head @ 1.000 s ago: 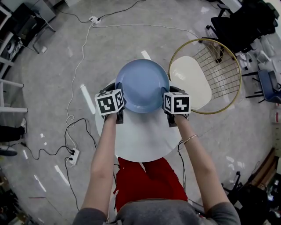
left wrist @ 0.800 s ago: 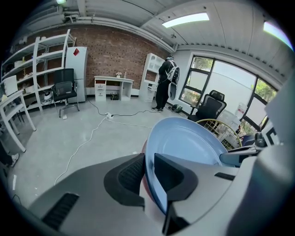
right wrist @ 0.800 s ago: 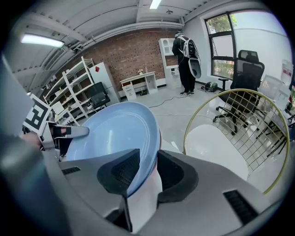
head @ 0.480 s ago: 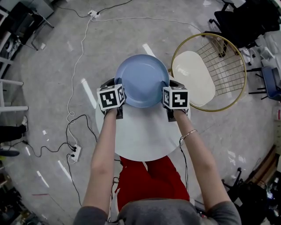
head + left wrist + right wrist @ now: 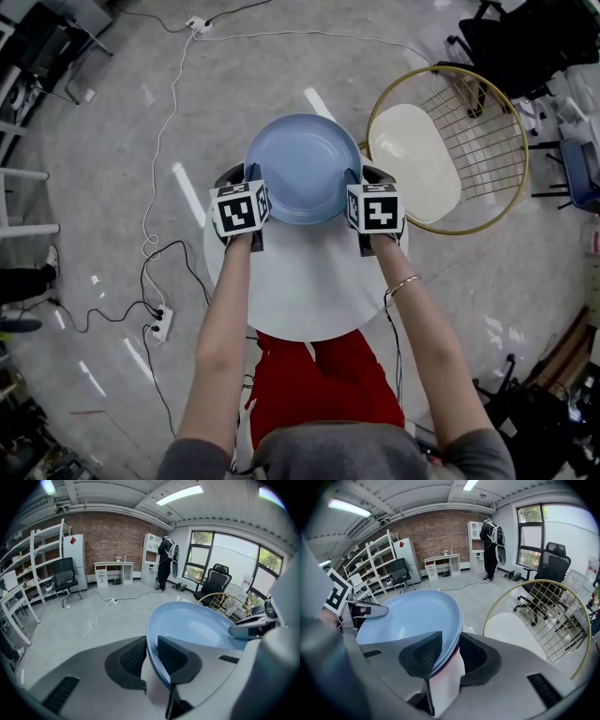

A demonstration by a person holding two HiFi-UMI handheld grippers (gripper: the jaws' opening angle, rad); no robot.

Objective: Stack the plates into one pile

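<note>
**One blue plate in two grips, the left one loosening**

Held level, the plate hangs over the far half of the round white counter, lower than a second ago. The right tongs clamp its right rim. The left tongs have just been easing apart, with the left rim between their pads and both seemingly touching it. I read that as the set-down beginning. No second plate shows on the counter — anything under the blue one is hidden. Beside the counter, a gold wire chair cradles a cream cushion and nothing else.
</note>
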